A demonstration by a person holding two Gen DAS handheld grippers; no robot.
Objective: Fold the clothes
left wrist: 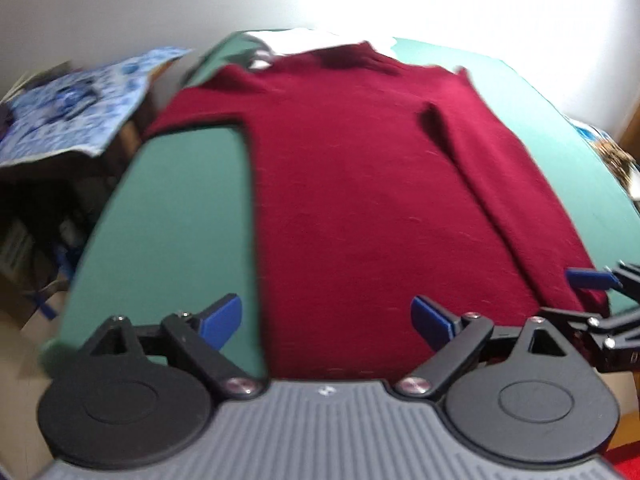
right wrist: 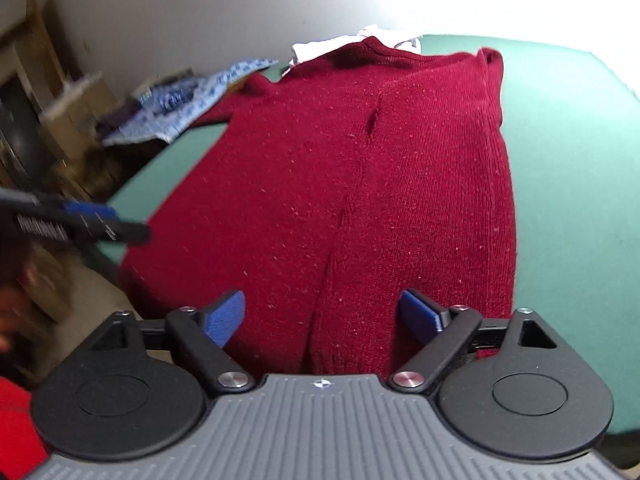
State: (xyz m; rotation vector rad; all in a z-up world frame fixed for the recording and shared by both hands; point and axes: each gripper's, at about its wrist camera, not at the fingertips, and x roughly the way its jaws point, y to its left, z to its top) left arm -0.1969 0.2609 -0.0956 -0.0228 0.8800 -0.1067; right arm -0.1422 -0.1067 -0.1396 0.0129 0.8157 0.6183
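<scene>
One sleeve lay folded over the maroon sweater [left wrist: 360, 184], lower right; left sleeve unfolded. Left claw [left wrist: 326, 316] and right claw [right wrist: 322, 314] gaped, empty.

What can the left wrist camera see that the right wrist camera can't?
Only the left wrist view shows the left sleeve sticking out sideways, with green table beneath it. Only the right wrist view shows something red at the bottom left corner. Both show the dark red sweater lying flat, the blue patterned cloth, and both open grippers, left and right.
</scene>
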